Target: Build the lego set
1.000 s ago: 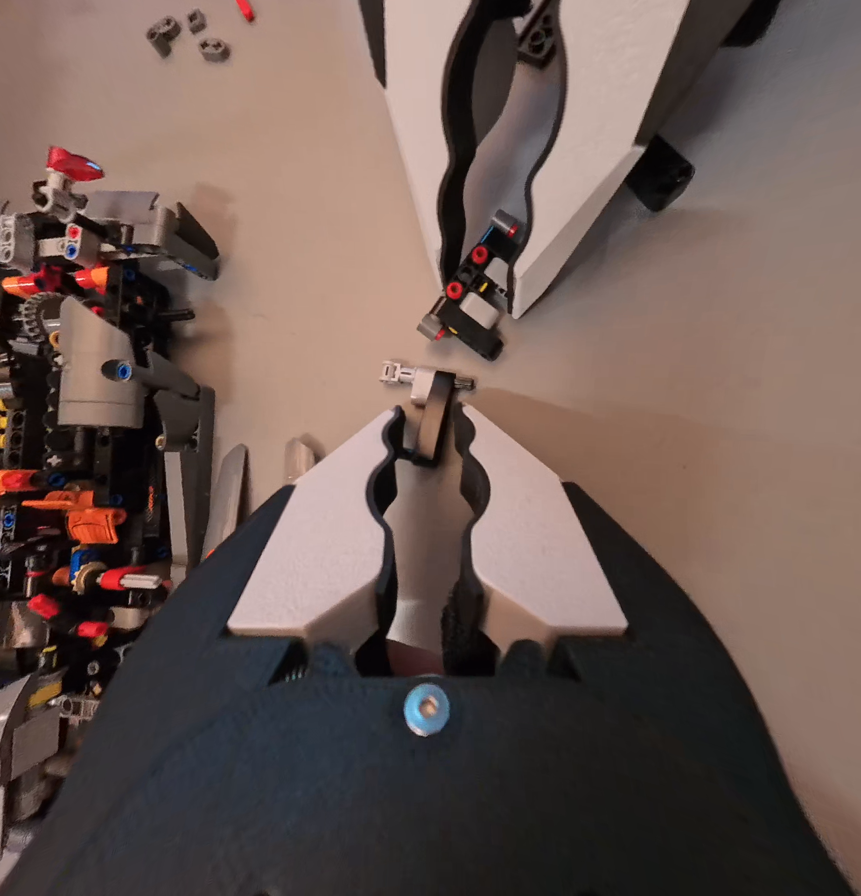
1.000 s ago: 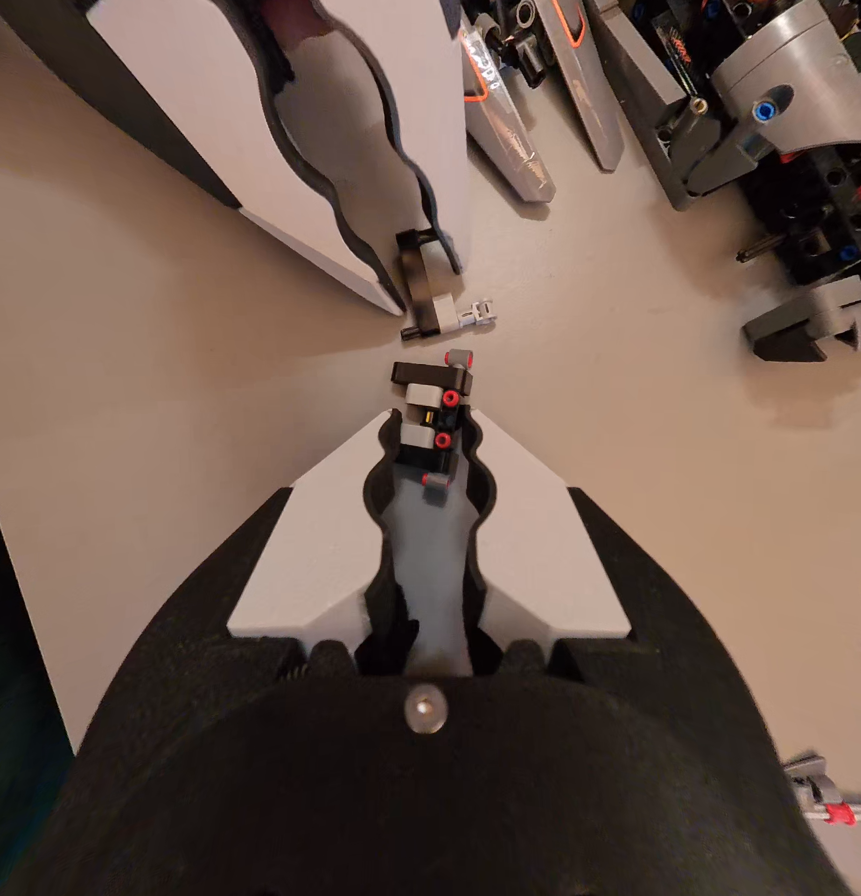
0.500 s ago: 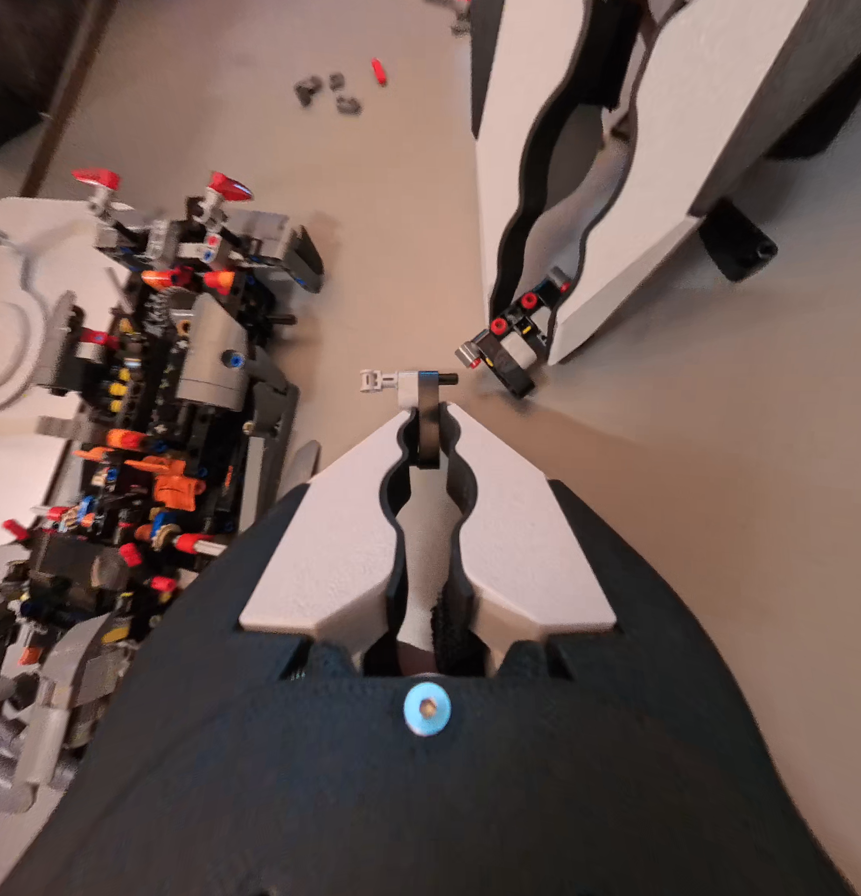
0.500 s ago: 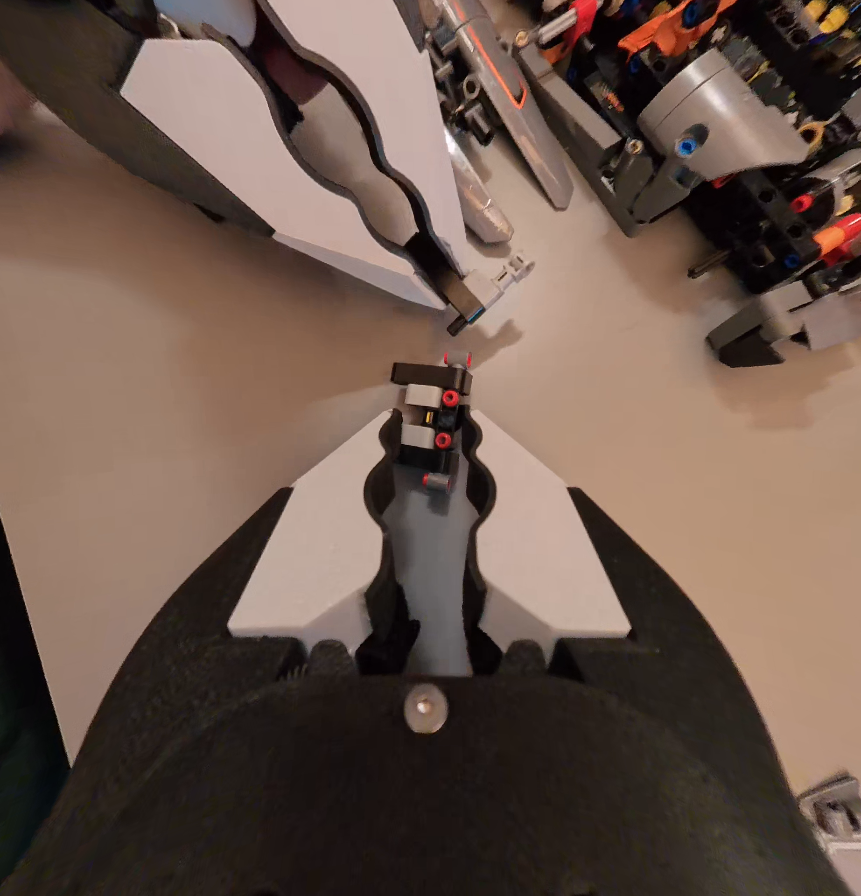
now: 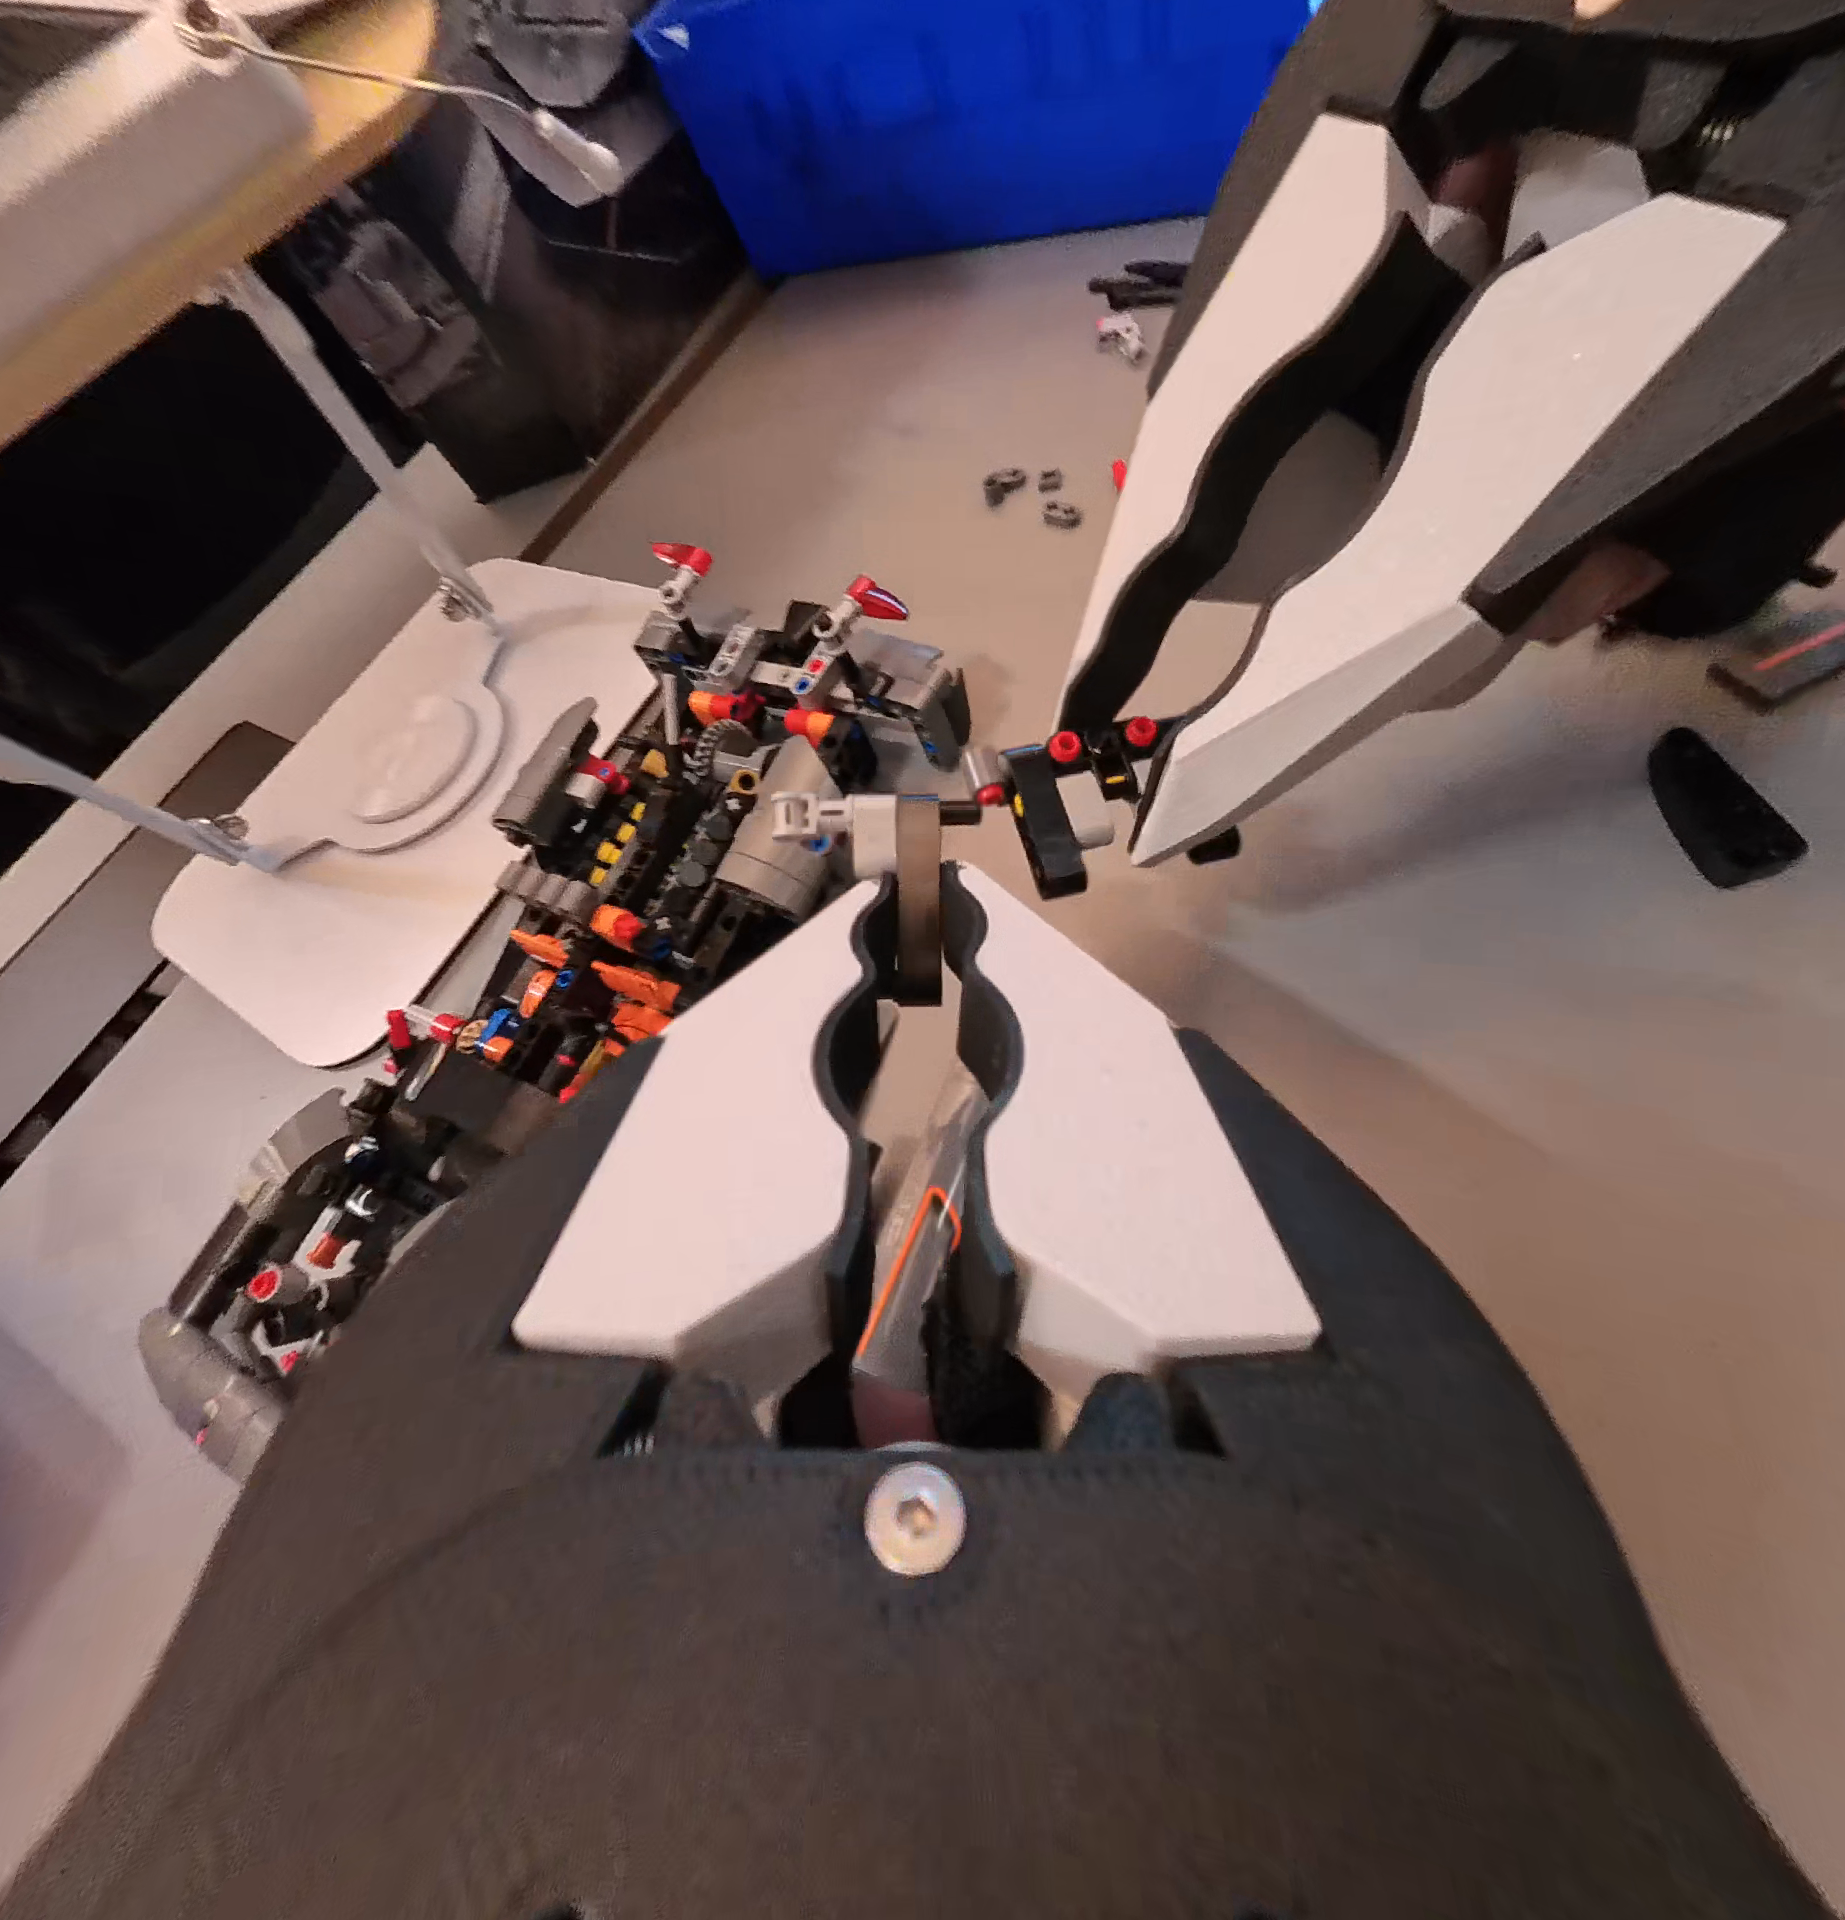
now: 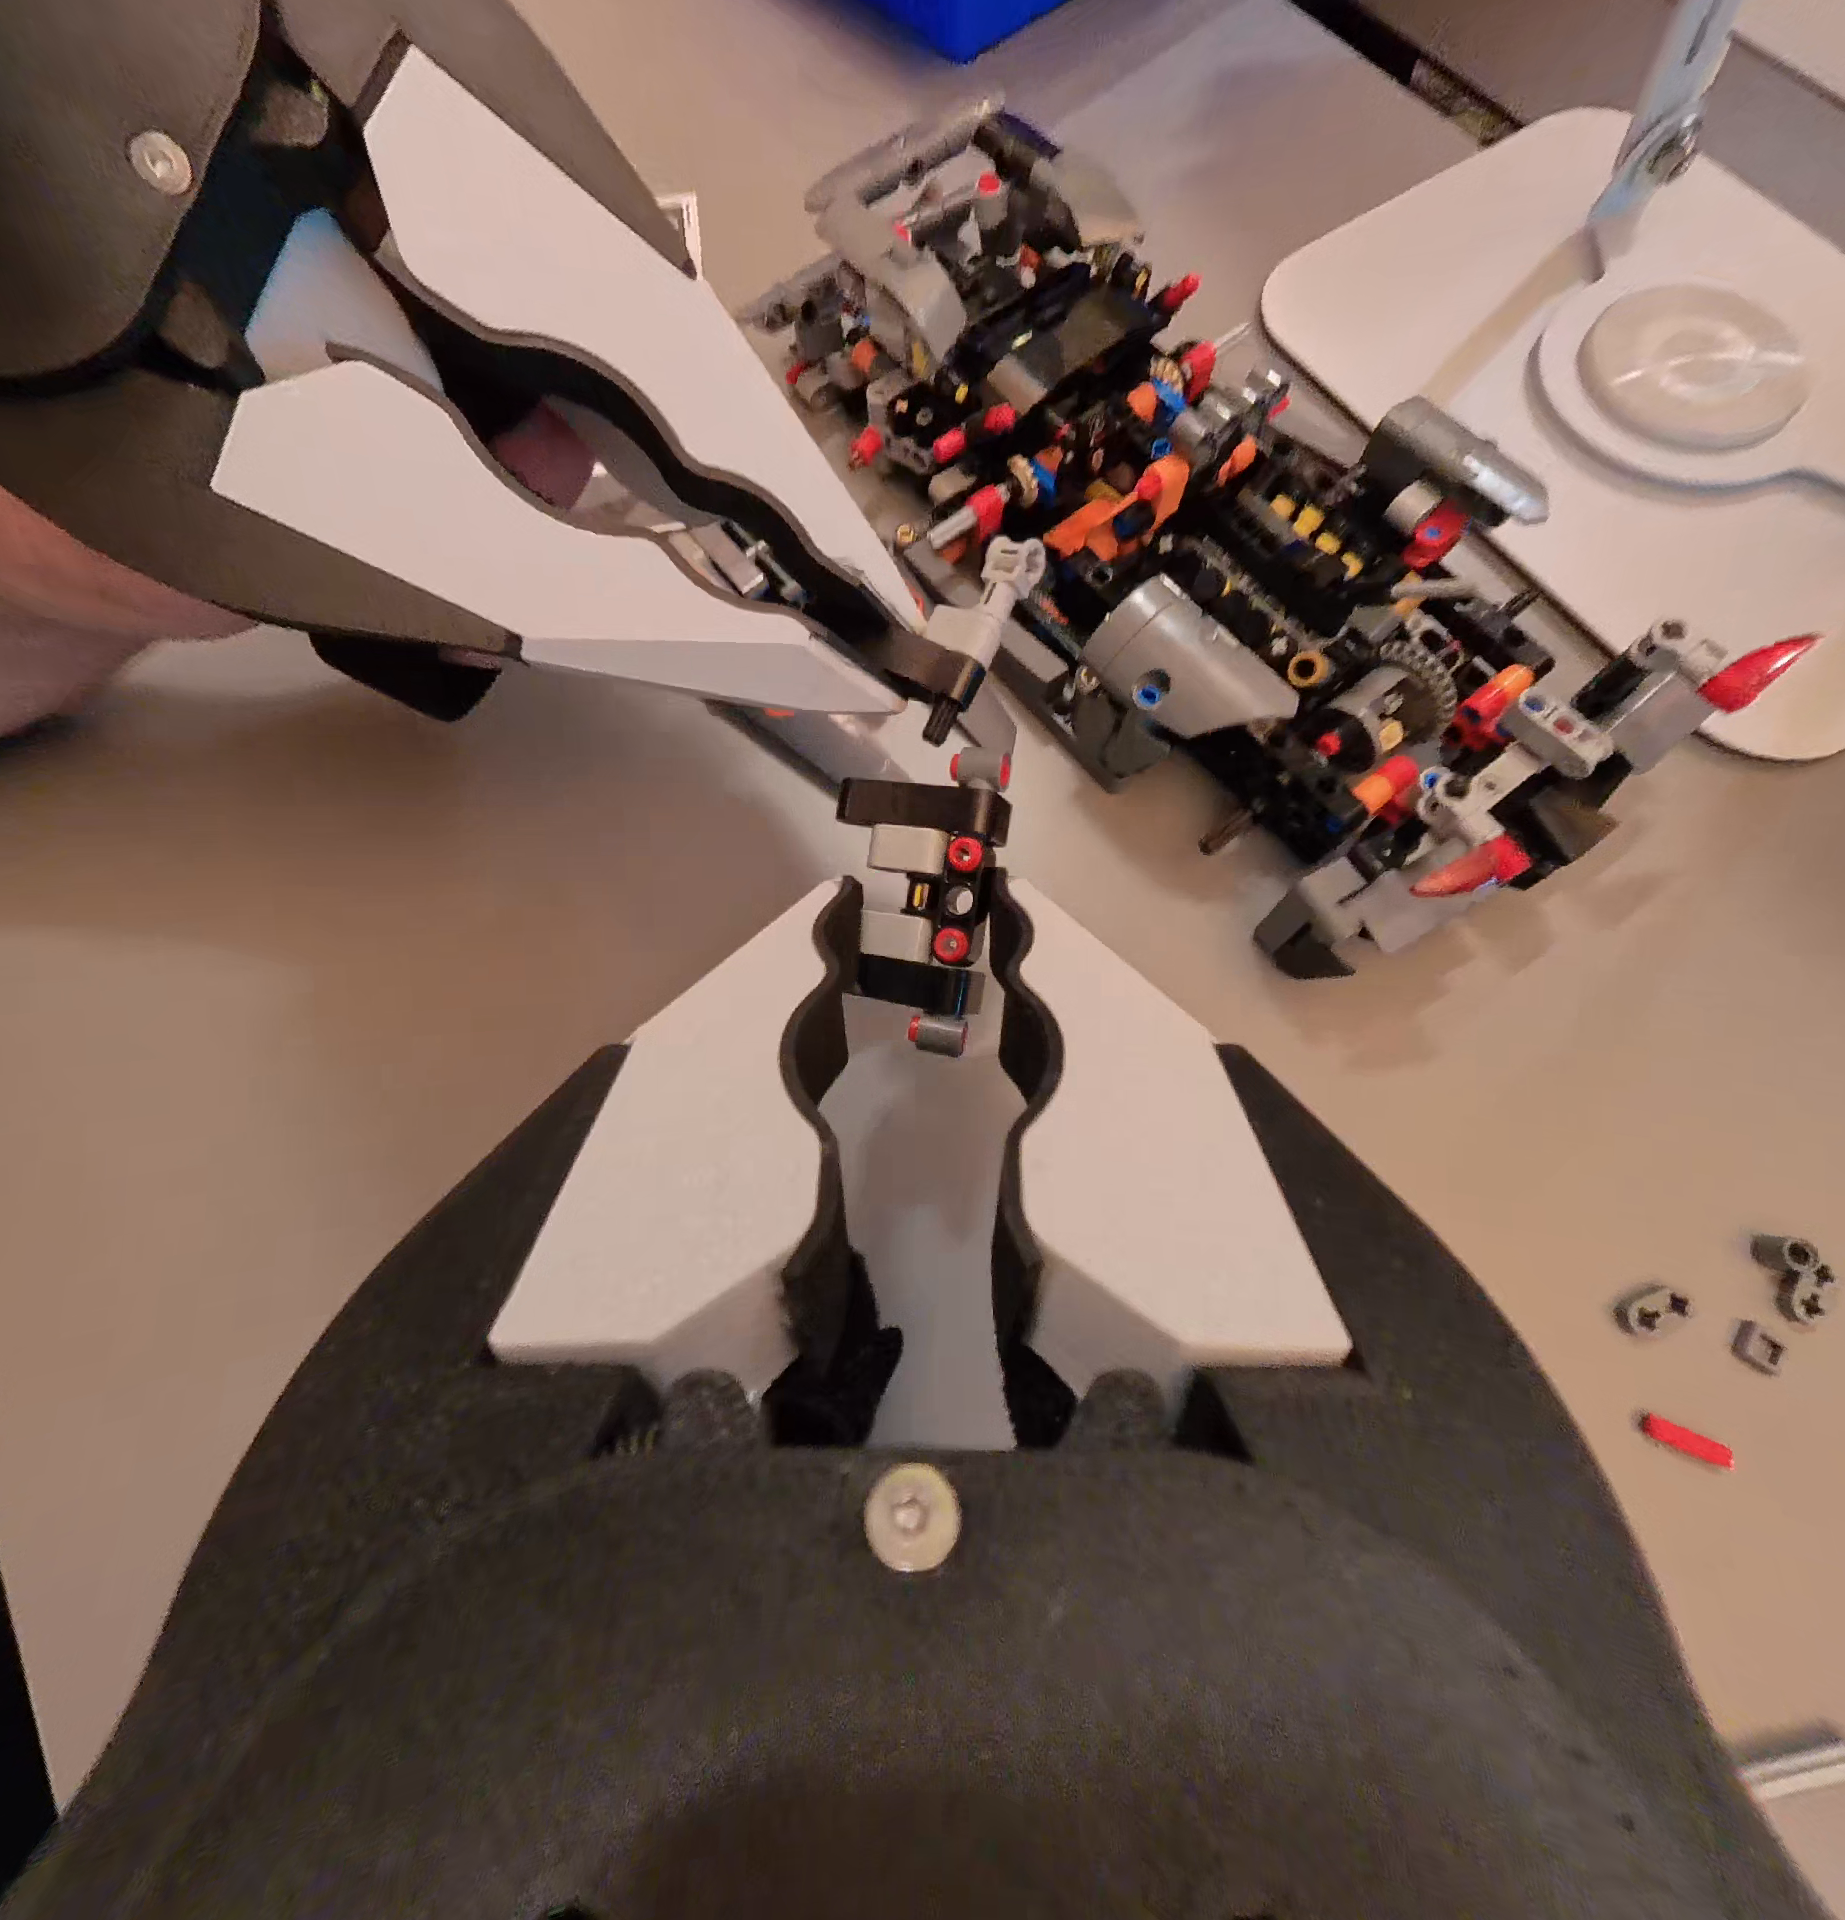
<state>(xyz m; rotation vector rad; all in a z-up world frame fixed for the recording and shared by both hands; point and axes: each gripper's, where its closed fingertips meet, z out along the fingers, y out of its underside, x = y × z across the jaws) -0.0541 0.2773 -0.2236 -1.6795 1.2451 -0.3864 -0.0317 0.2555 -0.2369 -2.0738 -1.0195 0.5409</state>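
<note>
Left wrist view: the left gripper (image 5: 913, 914) is clenched on a black lever with a grey axle piece (image 5: 887, 831); its dark axle tip points at the small sub-assembly (image 5: 1063, 800) in the right gripper (image 5: 1136, 790).
Right wrist view: the right gripper (image 6: 923, 935) grasps that sub-assembly (image 6: 923, 883); the axle tip sits just beside its top grey connector (image 6: 980, 767), above the table (image 6: 274, 935).
Model: the half-built car (image 6: 1209, 540) lies well apart.
Doing it well: I'd line the axle up with the hole, then push straight, without twisting.

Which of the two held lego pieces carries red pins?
The right gripper's stacked black-and-grey sub-assembly: red pins show along its side. The left gripper's black lever with a grey axle connector shows none.
</note>
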